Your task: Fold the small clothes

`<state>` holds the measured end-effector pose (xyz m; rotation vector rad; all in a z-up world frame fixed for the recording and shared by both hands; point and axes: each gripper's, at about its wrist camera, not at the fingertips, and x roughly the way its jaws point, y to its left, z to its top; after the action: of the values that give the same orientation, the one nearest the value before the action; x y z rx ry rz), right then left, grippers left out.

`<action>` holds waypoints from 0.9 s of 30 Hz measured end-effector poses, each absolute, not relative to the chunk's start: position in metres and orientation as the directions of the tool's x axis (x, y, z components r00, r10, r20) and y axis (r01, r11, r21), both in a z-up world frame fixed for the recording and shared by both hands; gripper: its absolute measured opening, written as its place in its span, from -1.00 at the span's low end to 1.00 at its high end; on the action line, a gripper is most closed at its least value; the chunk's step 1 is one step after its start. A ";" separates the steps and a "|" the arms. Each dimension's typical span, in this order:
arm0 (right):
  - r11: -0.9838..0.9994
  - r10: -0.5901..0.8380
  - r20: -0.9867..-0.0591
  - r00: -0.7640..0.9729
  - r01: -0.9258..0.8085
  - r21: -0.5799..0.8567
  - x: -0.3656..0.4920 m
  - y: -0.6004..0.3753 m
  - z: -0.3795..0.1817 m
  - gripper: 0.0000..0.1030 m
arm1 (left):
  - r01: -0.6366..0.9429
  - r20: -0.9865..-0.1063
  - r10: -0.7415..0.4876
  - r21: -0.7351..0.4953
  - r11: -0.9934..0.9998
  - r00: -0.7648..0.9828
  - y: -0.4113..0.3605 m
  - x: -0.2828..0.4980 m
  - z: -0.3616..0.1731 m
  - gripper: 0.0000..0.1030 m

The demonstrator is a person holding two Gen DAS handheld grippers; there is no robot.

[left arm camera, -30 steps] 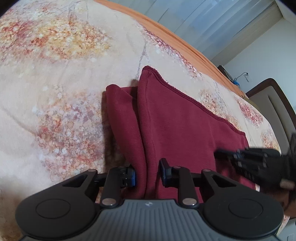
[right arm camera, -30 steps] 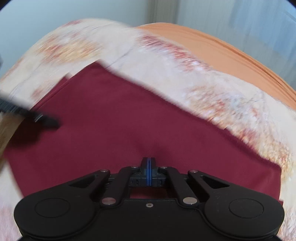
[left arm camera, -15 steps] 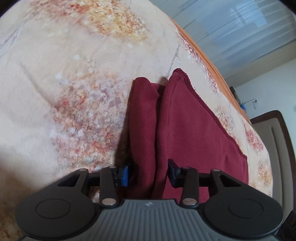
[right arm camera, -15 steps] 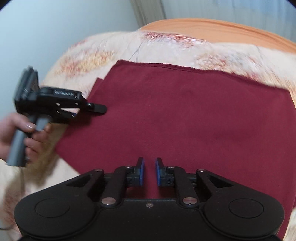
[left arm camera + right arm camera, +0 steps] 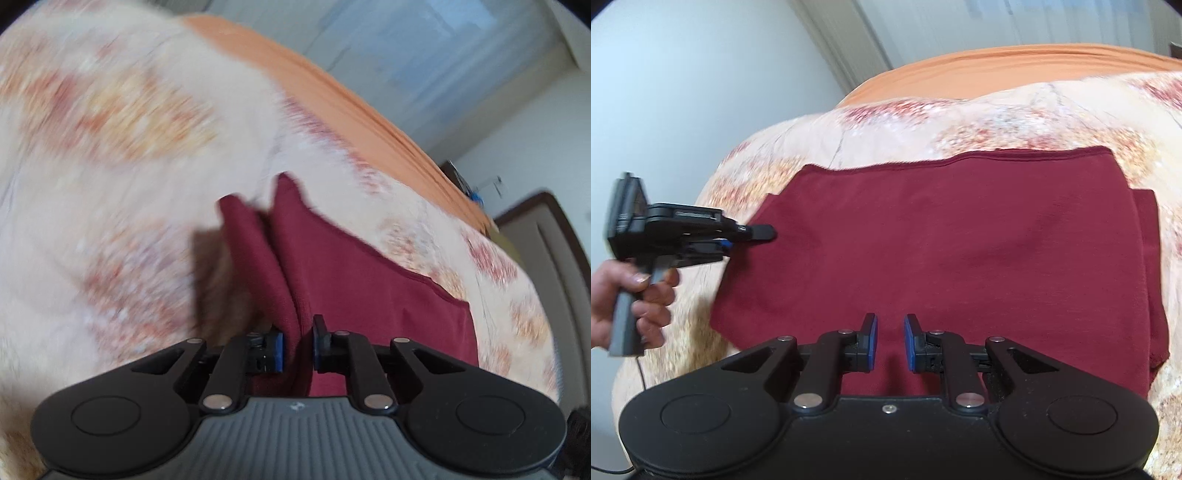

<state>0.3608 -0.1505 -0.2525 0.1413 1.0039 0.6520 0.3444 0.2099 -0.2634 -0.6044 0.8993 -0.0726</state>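
Maroon cloth's [image 5: 369,295] folded edge sits between left tool's [image 5: 298,349] jaws.

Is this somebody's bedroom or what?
Probably a bedroom. A dark red garment lies on a bed's flowery blanket over an orange sheet, with what looks like a headboard and window curtains behind.

I count one maroon garment [image 5: 945,258], folded into layers, on one bed [image 5: 1015,110] with one floral cover [image 5: 129,147] over one orange sheet [image 5: 997,66]. I hold two grippers: my left [image 5: 298,345] and my right [image 5: 890,341]. One hand [image 5: 624,306] shows. One headboard [image 5: 546,258].
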 end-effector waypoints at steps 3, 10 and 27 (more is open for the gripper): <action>0.808 0.580 -0.709 0.400 -0.394 0.438 0.360 -0.169 -0.249 -0.65 | -0.050 -0.723 -0.278 -0.396 0.917 0.632 0.154 0.362 -0.224 -0.72; 0.841 0.532 -0.678 0.506 -0.223 0.493 0.350 -0.258 -0.232 -0.61 | 0.245 -0.745 -0.303 -0.191 0.950 0.594 -0.007 0.400 -0.214 -0.75; 0.830 0.507 -0.672 0.540 -0.098 0.548 0.348 -0.347 -0.237 -0.13 | 0.329 -0.706 -0.410 -0.258 0.908 0.577 -0.050 0.363 -0.210 0.17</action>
<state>0.3477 -0.3470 -0.2369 0.4848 0.9389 0.3768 0.3626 -0.0501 -0.2099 -0.1024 0.8522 -0.4329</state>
